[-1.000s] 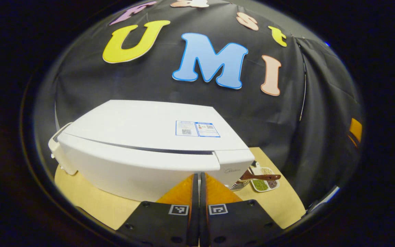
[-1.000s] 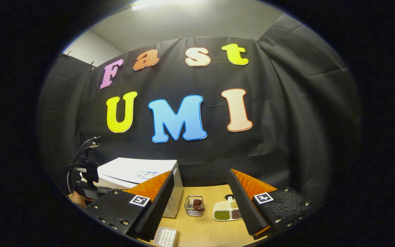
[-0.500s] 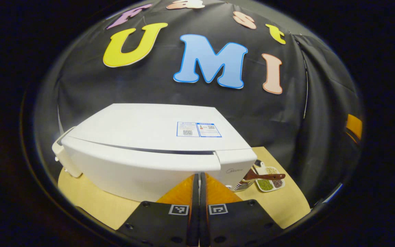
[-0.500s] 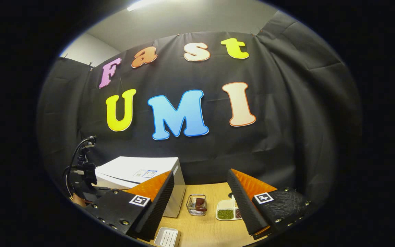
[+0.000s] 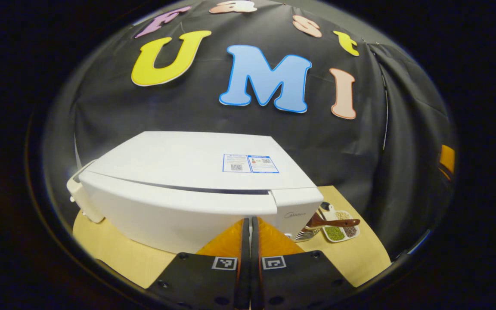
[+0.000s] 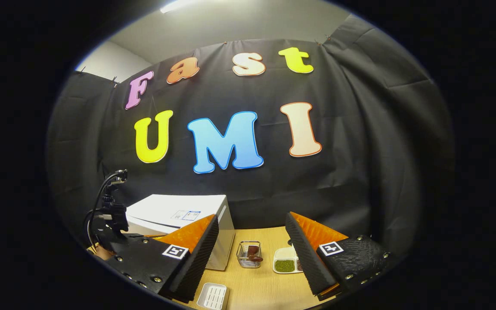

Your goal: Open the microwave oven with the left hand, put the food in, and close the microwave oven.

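Left gripper view: the left gripper point(image 5: 249, 224) has its fingers pressed together with nothing between them, and it points at the front of the white microwave oven point(image 5: 196, 181), near the seam between the door and the control panel. Compared with one second ago, the oven sits slightly lower and a little to the right in this view, so the hand has drifted only a little. The door is shut; judged from this, the opening step has not begun.

Right gripper view: the right gripper point(image 6: 252, 254) is wide open and holds nothing. Ahead of it and between its fingers, a wire basket point(image 6: 249, 255) with a brown piece of food point(image 6: 253, 254) stands on the wooden table point(image 6: 256, 284). Just right of the basket is a divided dish point(image 6: 286, 263) of beans, partly hidden by the right finger. A small white tray point(image 6: 213, 296) lies near the left finger. Since one second ago the basket and dish have shifted slightly right in this view.

Writing: a faint maker's mark shows on the oven's panel and a blue-and-white sticker point(image 5: 250, 163) lies on its top; neither is legible.
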### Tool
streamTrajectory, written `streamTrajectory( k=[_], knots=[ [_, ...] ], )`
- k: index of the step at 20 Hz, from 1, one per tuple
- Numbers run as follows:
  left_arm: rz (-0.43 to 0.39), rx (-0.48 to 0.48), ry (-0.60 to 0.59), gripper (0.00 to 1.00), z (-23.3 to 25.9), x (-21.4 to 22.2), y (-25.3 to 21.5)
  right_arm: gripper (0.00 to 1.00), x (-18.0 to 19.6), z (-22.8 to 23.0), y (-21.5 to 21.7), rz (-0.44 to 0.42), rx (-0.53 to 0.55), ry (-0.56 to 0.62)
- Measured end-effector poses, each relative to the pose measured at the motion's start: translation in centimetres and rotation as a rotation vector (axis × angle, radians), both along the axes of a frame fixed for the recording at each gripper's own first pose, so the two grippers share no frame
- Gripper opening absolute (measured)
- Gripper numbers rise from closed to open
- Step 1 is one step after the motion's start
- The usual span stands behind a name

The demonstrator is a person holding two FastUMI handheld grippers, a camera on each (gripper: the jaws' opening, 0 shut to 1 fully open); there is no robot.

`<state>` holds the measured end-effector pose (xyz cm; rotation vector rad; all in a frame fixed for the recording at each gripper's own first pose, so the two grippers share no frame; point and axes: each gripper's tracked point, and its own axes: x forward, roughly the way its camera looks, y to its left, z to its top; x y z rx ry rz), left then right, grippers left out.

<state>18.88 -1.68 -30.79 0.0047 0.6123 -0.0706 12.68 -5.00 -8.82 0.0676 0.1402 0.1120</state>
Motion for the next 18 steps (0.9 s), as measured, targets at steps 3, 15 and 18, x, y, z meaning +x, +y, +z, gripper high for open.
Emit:
streamTrajectory(
  k=[3,15,18],
  knots=[
    [0.006,-0.006,-0.005,0.07,0.0,0.1,0.0,0.94,-0.3,0.3,0.2,0.001,-0.006,-0.007],
    [0.002,-0.006,-0.012,0.07,0.3,1.0,0.4,0.94,-2.0,0.9,0.7,-0.019,-0.032,-0.015],
    [-0.014,0.004,-0.072,0.07,3.6,0.6,0.8,0.94,-2.2,1.6,1.9,-0.011,-0.028,-0.027]
  ],
)
